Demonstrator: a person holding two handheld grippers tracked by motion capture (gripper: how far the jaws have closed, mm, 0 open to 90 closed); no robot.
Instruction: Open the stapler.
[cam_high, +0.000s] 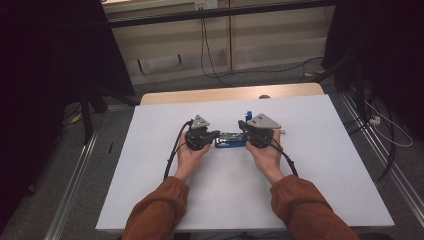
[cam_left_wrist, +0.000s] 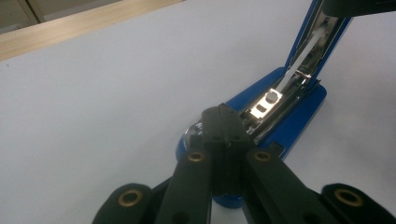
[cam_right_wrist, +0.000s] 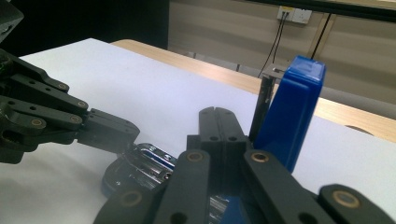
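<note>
Plainly, the white table takes up the middle of the high view, and the blue stapler lies at its centre, between the two hands.

In the left gripper view the stapler's base sits at centre right, with its blue lid swung up toward the upper right corner, so the shiny metal staple channel lies bare. In the right gripper view the raised lid stands upright right of centre.

I judge the stapler to be stiff and fairly heavy for its size, with hard plastic over steel. The glossy shell looks slippery, and the hinged lid will likely swing if nudged. The base's long flat sides look like the safest place to pinch, and the lid's tip the place to push it shut.

Both forearms in rust sleeves come up from the bottom edge, palms cupped under the tools and turned inward.

The left gripper points right at the stapler's front end. Its jaws are pressed together and pinch nothing, with the tips resting at or just above the channel.

The right gripper points left toward the hinge end, also closed on nothing, with its tips just beside the lid.
</note>
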